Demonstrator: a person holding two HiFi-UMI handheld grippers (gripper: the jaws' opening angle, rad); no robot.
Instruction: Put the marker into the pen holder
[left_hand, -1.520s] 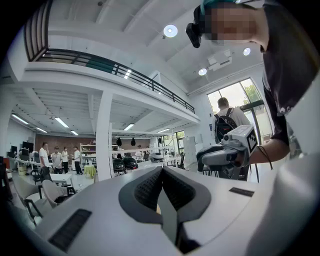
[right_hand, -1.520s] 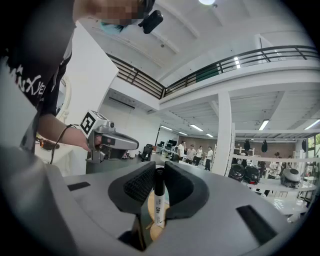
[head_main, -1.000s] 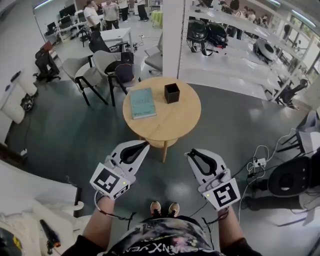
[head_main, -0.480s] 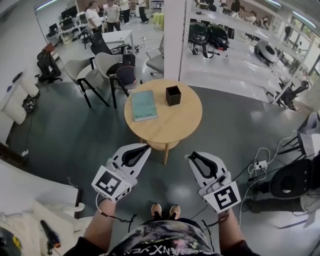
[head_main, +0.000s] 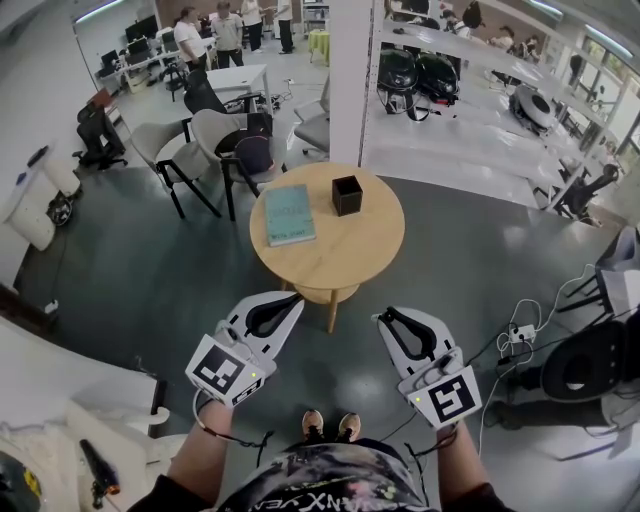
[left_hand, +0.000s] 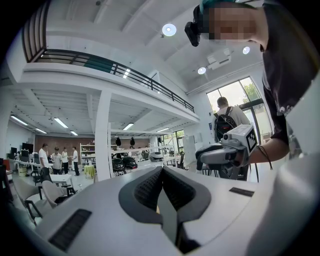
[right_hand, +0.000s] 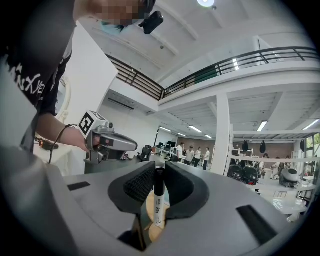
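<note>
Two grippers, one marker: the right gripper (right_hand: 159, 172) is clamped on the marker (right_hand: 159, 200), which stands upright between the pads, cap end up and most of the barrel hanging below the grip. The left gripper (left_hand: 162, 175) has its jaws closed together with nothing in them.

Main risk is the marker swivelling or sliding. It is pinched across a narrow round barrel, high up, so a quick swing or a knock could tilt it or drop it to the floor. The pen holder (head_main: 346, 195) is a small black square cup, well apart from both grippers at the far side of the round desk (head_main: 330, 262). Coming in off-centre would likely hit the rim, and a hard hit could tip or shove the light cup. Letting go too high or at a slant may bounce the marker out onto the desk. A teal book (head_main: 288, 213) lies near the holder and is a likely place for a stray marker to land. The loose cables (head_main: 520, 330) on the floor at the person's right could catch a foot when stepping in.

Pose: both forearms are held out from the waist, grippers side by side and apart, roughly level and aimed at the desk, short of its near edge. The marker cubes sit at the rear, toward the person
</note>
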